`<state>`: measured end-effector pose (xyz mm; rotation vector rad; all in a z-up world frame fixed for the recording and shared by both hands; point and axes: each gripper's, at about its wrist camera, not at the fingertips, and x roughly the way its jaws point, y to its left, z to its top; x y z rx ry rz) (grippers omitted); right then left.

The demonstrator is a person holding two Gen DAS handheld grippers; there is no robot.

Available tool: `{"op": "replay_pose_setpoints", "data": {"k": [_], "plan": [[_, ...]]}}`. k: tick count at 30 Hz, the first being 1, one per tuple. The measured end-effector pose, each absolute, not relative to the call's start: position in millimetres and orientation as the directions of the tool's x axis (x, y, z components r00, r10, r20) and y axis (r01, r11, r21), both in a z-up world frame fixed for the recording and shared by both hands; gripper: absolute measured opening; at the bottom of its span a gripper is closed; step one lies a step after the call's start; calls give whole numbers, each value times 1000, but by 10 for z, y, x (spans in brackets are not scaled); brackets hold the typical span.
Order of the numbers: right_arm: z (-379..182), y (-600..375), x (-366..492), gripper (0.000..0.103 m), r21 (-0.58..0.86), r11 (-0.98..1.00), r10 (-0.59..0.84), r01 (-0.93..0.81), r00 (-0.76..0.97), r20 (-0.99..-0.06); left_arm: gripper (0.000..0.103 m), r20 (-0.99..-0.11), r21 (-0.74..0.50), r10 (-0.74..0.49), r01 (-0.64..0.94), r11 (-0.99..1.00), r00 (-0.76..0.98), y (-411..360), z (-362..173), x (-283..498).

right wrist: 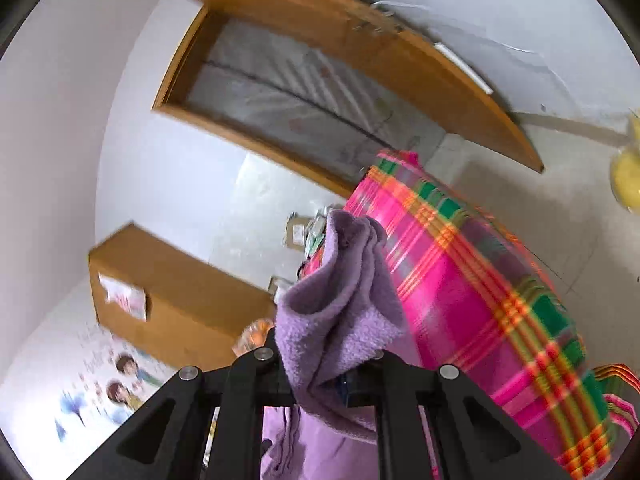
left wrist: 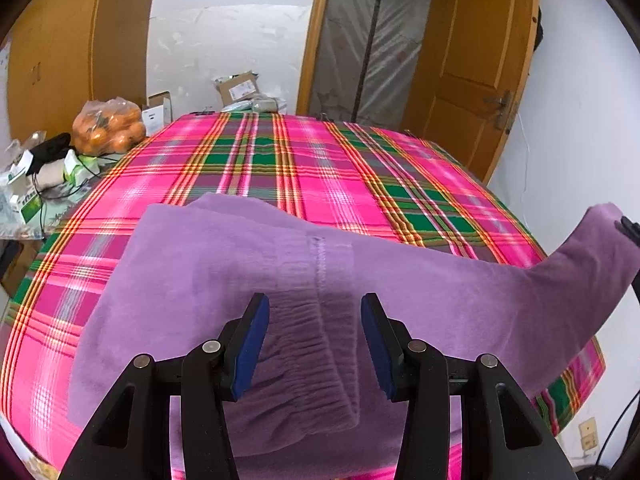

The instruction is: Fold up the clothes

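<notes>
A purple fleece garment point(left wrist: 192, 280) lies on the pink plaid table cover point(left wrist: 280, 160), its gathered waistband point(left wrist: 308, 344) toward me. My left gripper point(left wrist: 316, 340) hovers open just above that waistband, blue pads point(left wrist: 250, 344) on either side and not pressing it. One end of the garment point(left wrist: 592, 248) is lifted off the table at the right, where part of my right gripper point(left wrist: 630, 228) shows. In the tilted right wrist view, my right gripper point(right wrist: 332, 384) is shut on a bunched fold of the purple garment point(right wrist: 340, 312), which hides its fingertips.
A bag of oranges point(left wrist: 108, 128), small boxes and cables point(left wrist: 36, 184) crowd the table's left side. Cardboard packages point(left wrist: 240, 88) sit past the far edge. A wooden door point(left wrist: 472, 72) stands open behind the right corner; the table edge point(left wrist: 568, 392) drops off at right.
</notes>
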<state>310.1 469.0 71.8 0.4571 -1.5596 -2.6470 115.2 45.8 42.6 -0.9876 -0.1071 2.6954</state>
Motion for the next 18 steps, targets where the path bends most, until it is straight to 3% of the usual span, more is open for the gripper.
{"op": "replay_pose_setpoints", "data": {"k": [18], "plan": [[494, 3298, 1980, 14, 708, -704, -374, -66, -812, -448, 49, -622, -199, 249, -157, -967, -743, 38, 321, 1227]]}}
